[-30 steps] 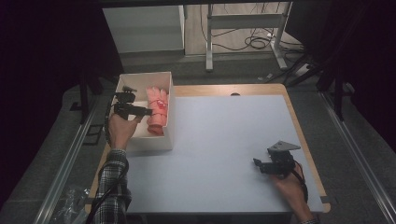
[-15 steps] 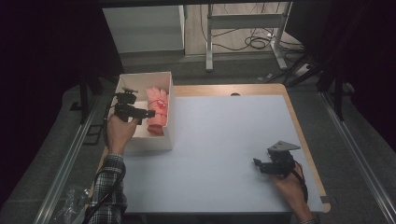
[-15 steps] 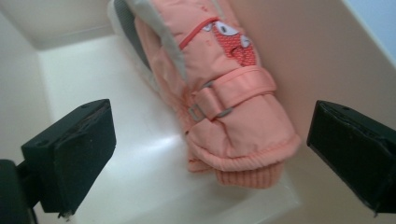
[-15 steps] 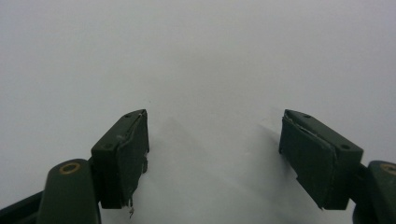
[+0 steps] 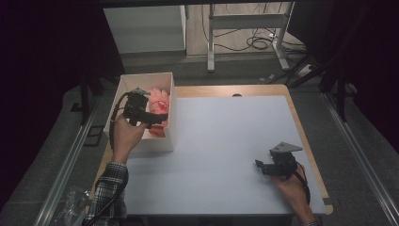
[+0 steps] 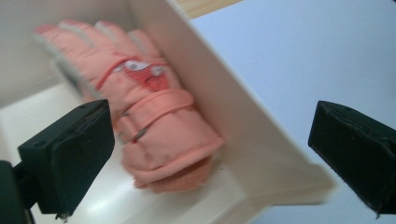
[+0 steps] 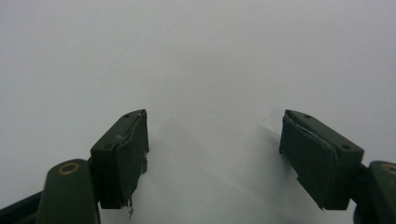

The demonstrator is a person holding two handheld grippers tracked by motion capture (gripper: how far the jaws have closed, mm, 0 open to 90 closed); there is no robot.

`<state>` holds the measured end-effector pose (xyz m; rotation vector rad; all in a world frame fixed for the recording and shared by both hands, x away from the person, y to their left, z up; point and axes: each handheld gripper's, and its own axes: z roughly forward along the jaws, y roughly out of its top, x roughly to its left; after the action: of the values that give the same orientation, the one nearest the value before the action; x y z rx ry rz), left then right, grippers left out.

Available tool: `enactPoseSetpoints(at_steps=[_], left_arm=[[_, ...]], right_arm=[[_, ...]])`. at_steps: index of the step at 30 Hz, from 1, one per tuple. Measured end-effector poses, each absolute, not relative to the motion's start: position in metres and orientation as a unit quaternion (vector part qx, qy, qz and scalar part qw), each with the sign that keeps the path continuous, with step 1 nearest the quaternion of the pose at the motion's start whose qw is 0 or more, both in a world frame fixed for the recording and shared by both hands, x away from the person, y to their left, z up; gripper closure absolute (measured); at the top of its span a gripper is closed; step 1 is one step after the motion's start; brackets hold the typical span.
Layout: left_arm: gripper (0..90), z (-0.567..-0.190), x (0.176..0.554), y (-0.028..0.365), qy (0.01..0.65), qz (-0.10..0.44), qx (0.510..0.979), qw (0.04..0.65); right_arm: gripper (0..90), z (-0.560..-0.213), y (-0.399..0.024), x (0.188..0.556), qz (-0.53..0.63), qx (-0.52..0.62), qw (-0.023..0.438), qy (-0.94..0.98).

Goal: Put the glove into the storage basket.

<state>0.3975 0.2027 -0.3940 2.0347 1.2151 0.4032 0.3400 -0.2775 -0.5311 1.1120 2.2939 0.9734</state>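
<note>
A soft, puffy pink winter glove (image 6: 154, 116) lies inside an open white box (image 5: 167, 141) at the left back part of the bench (image 5: 226, 141). It rests against the box's right wall, with its fingers pointing away from the person. It looks light and squashy, so it should bend and fold when squeezed. It is not likely to break or slip. The thick cuff end, near the strap, seems the best place to take hold.

The left gripper (image 5: 157, 117) hangs over the box with its jaws spread wide, holding nothing. The right gripper (image 5: 259, 165) rests low near the bench's right front, its jaws spread too and holding nothing.

The count is one glove for sure, though there may be another under it. There is one box and two grippers.
</note>
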Motion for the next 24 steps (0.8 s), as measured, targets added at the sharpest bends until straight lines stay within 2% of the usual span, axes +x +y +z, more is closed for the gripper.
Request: enactPoseSetpoints(at_steps=[11,24], left_arm=[[0.7,-0.392,0.366,0.147,0.39,0.134,0.818,0.402],[0.6,-0.447,0.332,0.093,0.324,0.096,0.848,0.408]], right_arm=[[24.1,-0.531,-0.278,0.34,0.349,0.399,0.205,0.823],[24.0,-0.531,-0.278,0.34,0.349,0.399,0.205,0.823]])
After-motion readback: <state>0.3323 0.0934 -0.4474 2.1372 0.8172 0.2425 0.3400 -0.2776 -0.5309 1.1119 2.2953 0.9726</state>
